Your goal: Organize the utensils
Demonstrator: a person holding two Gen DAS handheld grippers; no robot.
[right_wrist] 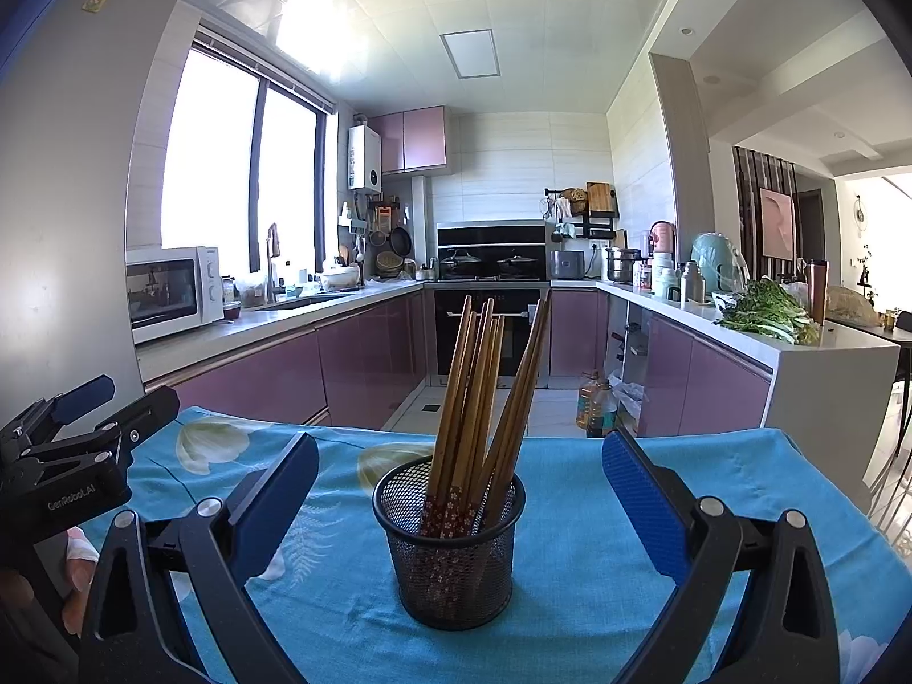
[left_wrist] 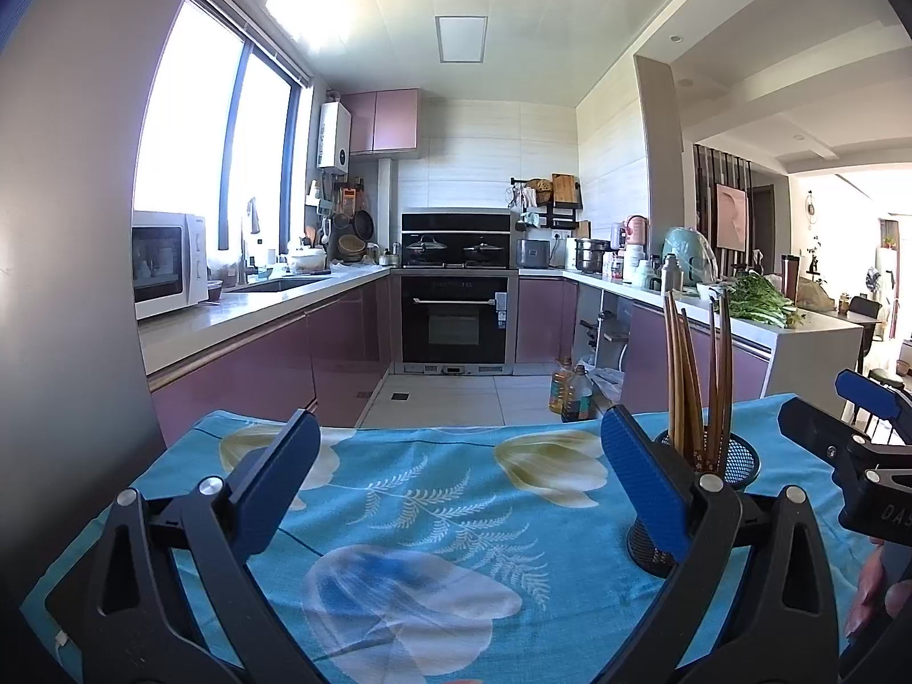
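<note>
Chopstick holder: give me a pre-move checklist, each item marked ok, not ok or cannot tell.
1. Black mesh holder upright on the blue floral cloth: ok.
2. Chopsticks all inside the holder: ok.
3. Right gripper open and empty: ok.
4. Left gripper open and empty: ok.
5. Holder centred between the right gripper's fingers: ok.
6. Loose utensils left on the cloth: cannot tell; none show in either view.

Clear cloth round chopstick cup.
</note>
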